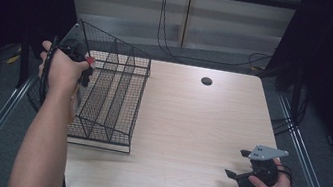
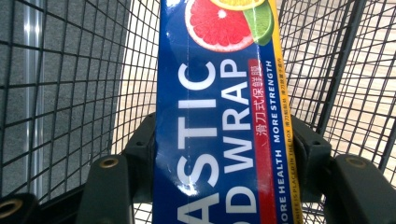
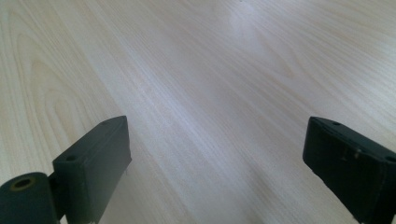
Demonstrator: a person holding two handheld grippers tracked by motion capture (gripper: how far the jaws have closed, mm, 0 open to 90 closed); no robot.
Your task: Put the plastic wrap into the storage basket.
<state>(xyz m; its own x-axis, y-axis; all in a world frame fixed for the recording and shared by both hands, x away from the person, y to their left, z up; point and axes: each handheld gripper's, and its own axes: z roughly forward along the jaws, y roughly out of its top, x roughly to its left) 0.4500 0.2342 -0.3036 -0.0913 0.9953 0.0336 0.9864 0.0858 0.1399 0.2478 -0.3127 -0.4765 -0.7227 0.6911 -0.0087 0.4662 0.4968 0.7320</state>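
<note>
- Clamped in the left tool (image 2: 219, 158), a blue plastic wrap box (image 2: 219, 107) sits inside the wire rack (image 1: 113, 95).
- Right tool (image 1: 240, 164) rests on the worktop (image 1: 189, 127), jaws apart, empty.

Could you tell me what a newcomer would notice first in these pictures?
First the blue plastic wrap box, clamped between the left gripper's jaws inside the wire rack at the table's left edge. Next the right gripper, resting open over bare wood near the front right corner. A small dark hole marks the far side of the tabletop.
</note>
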